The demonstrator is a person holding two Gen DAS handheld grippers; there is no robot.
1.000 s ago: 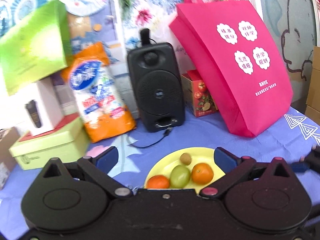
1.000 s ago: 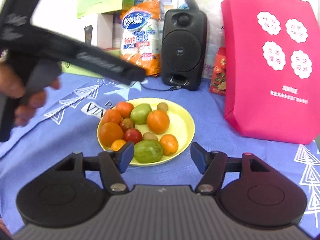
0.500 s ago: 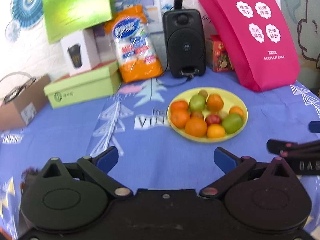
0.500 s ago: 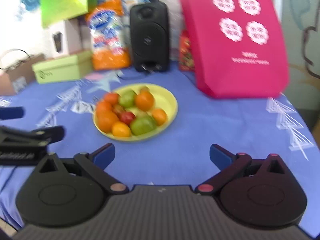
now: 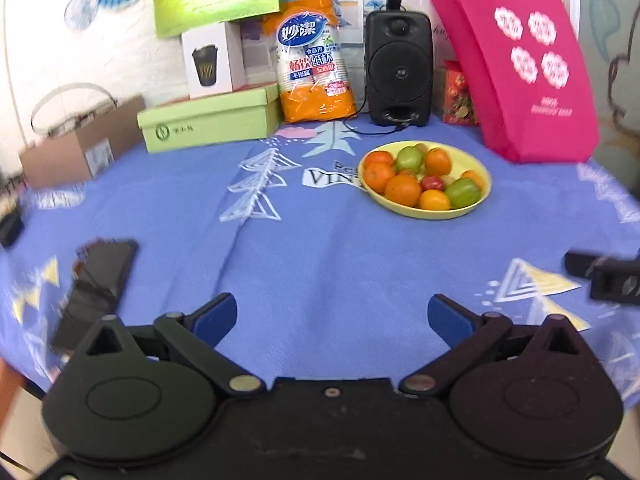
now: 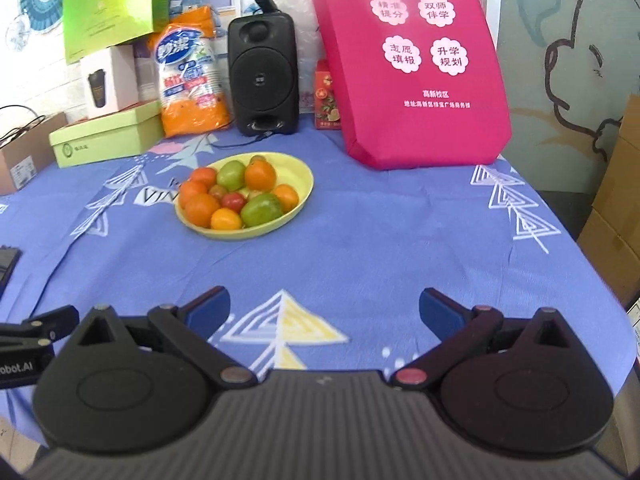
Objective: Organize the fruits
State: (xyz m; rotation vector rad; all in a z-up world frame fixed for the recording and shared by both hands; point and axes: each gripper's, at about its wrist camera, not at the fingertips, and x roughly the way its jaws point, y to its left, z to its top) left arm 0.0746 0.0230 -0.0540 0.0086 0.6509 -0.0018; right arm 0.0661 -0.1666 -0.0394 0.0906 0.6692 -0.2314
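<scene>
Left wrist alone shows a dark phone [image 5: 100,276]; both tongs [image 5: 332,316] [image 6: 324,310] wide, empty

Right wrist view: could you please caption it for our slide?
Open right gripper over blue patterned tablecloth, facing round yellow plate piled with oranges and green fruit.

Fruits [image 6: 236,196] in plate [image 6: 298,178], speaker [image 6: 263,76] behind.
</scene>
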